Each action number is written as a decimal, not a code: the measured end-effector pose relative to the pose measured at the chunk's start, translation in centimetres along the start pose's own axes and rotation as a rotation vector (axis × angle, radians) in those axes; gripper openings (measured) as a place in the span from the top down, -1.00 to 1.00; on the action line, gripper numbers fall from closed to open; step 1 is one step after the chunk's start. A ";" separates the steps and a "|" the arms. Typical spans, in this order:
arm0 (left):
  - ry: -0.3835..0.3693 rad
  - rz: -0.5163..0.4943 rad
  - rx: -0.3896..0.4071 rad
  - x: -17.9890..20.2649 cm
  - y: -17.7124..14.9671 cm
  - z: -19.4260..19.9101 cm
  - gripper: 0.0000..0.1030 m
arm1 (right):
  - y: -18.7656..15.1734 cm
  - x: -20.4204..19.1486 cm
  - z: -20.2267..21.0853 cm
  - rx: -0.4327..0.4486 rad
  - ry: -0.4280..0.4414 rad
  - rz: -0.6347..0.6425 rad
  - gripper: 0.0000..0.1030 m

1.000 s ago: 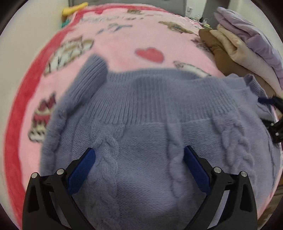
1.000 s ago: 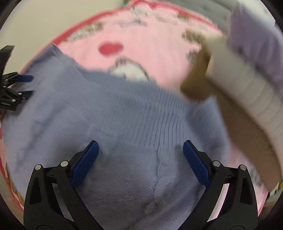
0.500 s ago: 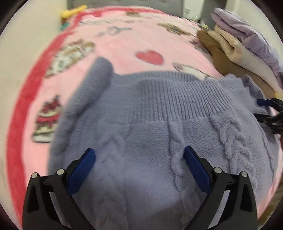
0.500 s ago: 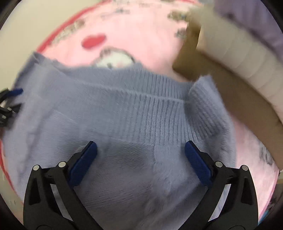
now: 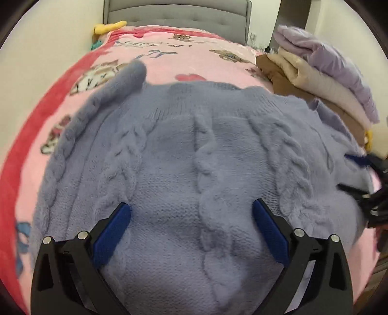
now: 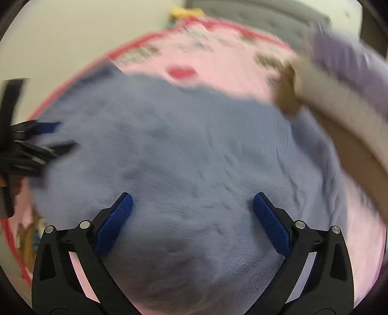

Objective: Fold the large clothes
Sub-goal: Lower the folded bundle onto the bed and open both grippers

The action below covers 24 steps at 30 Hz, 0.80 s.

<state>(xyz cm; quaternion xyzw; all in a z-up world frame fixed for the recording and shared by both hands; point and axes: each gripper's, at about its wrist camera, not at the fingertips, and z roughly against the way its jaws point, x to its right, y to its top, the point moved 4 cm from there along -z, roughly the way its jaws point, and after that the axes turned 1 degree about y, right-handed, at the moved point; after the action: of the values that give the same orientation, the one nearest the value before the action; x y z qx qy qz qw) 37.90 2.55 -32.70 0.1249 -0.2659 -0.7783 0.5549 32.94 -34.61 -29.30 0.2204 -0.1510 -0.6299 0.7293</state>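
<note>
1. A blue-grey cable-knit sweater (image 5: pixel 194 157) lies spread on a bed, on top of a pink blanket (image 5: pixel 198 60) with a red border and cartoon prints; a red heart print (image 5: pixel 190 77) shows just past the sweater's far edge.
2. The left gripper (image 5: pixel 191 215) hangs above the sweater's near part with its blue-padded fingers (image 5: pixel 112 229) spread wide, nothing between them but the knit below.
3. The right gripper (image 6: pixel 192 206) is likewise over the sweater, its fingers (image 6: pixel 271 223) spread apart and gripping nothing; this view is blurred.
4. One sleeve (image 5: pixel 106 97) runs up the left side, its cuff lying on the blanket.
5. At the sweater's right edge sits a stack of folded clothes (image 5: pixel 322 80): brown at the bottom, cream in the middle, lilac on top. The sweater's right corner lies against the brown layer.
6. A grey padded headboard (image 5: pixel 177 17) stands at the far end, with a yellow item (image 5: pixel 109 26) beside it near the wall.
</note>
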 end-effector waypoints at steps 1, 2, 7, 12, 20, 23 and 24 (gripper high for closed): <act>-0.005 -0.008 -0.001 0.0 0.0 -0.2 -0.92 | -0.2 0.5 -0.5 0.009 0.003 -0.016 -0.84; -0.006 -0.020 0.003 0.0 0.1 -0.2 -0.92 | -0.3 0.5 -0.7 0.024 -0.004 -0.006 -0.84; -0.026 -0.014 -0.014 0.2 0.4 0.2 -0.92 | -0.3 0.3 -0.4 0.006 -0.003 -0.006 -0.85; -0.033 -0.020 0.064 0.1 1.3 4.3 -0.90 | 0.7 0.2 2.8 0.036 0.031 -0.066 -0.85; -0.225 0.154 0.027 -9.0 3.8 7.2 -0.90 | 1.1 -0.9 5.8 0.030 -0.053 -0.153 -0.85; -0.226 0.237 -0.033 -12.9 4.0 4.7 -0.90 | 1.4 -1.5 6.2 0.005 -0.076 -0.177 -0.85; -0.261 0.266 -0.057 -13.8 4.1 3.7 -0.90 | 1.4 -1.7 6.3 0.002 -0.078 -0.179 -0.85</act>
<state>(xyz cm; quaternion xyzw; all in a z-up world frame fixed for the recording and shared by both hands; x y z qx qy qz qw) 44.20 15.44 -28.76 -0.0291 -0.3277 -0.7149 0.6170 30.67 -33.57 -23.06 0.2089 -0.1597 -0.7006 0.6633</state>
